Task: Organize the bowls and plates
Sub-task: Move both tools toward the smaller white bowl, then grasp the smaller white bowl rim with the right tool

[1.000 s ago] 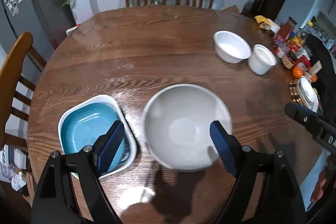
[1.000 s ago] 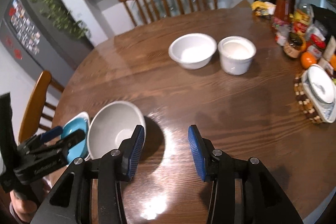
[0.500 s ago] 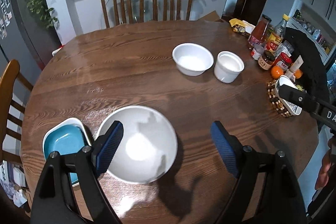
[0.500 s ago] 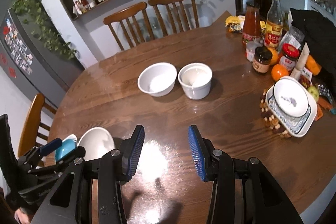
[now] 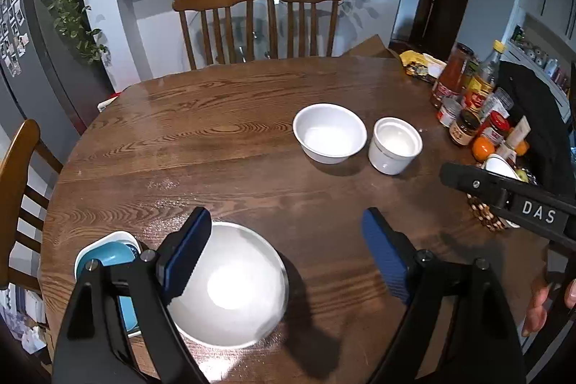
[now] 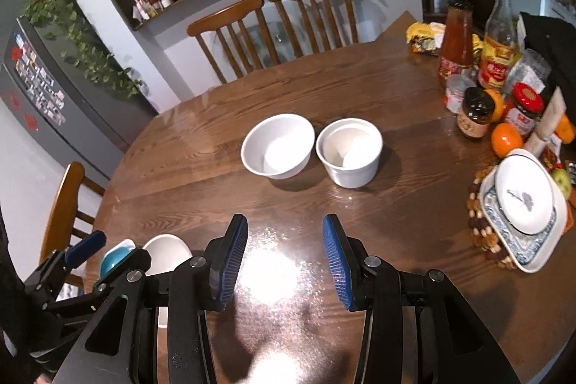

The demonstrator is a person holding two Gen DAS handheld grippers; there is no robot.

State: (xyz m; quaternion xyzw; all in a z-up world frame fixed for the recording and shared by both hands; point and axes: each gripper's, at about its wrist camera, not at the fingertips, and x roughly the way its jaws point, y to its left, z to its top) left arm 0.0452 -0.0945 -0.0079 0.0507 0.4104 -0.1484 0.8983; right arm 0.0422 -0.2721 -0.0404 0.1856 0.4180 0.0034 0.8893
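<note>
Left gripper (image 5: 284, 254) above near edge of bench (image 5: 223, 146), jaws wide, holding nothing. Large white bowl (image 5: 230, 287) on bench under left finger; blue square dish (image 5: 108, 258) just beside it, touching or not unclear behind gripper. Right gripper (image 6: 284, 254) over bare bench, jaws wide, empty. White bowl (image 6: 277, 144) and white ramekin (image 6: 349, 152) side by side mid-bench, nearly touching. Small white bowl (image 6: 525, 195) sits in patterned square plate (image 6: 540, 251) on beaded mat (image 6: 478, 236), right edge
</note>
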